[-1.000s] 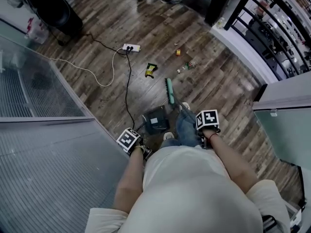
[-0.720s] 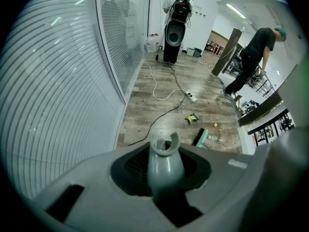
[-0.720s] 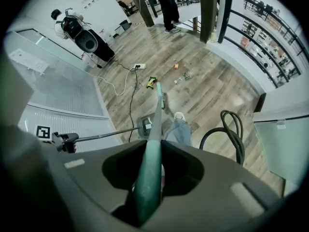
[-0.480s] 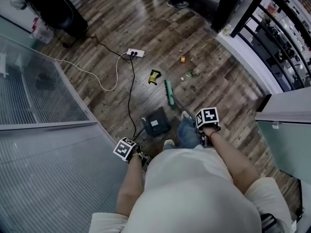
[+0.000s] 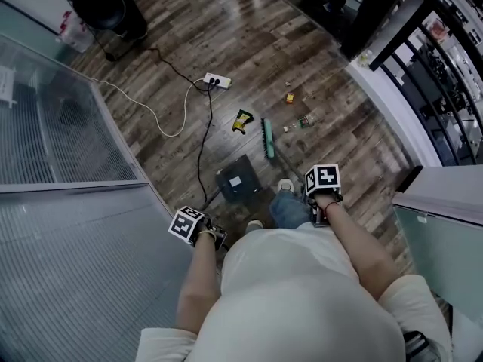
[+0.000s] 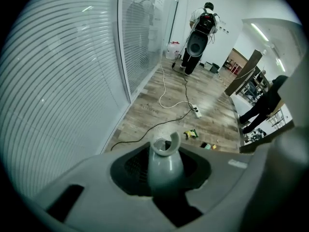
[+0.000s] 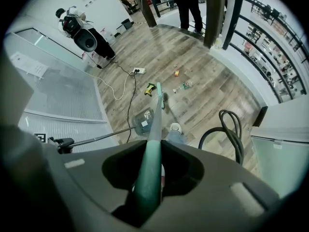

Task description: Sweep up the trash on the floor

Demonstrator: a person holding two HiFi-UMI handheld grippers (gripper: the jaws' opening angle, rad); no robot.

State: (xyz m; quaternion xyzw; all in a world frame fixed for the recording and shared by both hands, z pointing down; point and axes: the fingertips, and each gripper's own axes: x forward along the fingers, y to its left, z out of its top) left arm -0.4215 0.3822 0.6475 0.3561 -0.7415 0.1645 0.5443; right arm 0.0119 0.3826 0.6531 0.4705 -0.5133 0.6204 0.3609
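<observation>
My right gripper is shut on the green broom handle. The green broom head rests on the wood floor just right of a yellow-green wrapper. My left gripper is shut on the grey dustpan handle. The dark dustpan sits on the floor in front of the person's feet. Beyond the broom lie a small bottle and an orange scrap.
A white power strip with a black cable and a white cable lies left of the trash. Frosted glass panels line the left. A black railing runs along the right. People stand further off.
The person has moved forward a little. The broom head and the dustpan now lie nearer to the wrapper. My left gripper has drifted down and left in the head view.
</observation>
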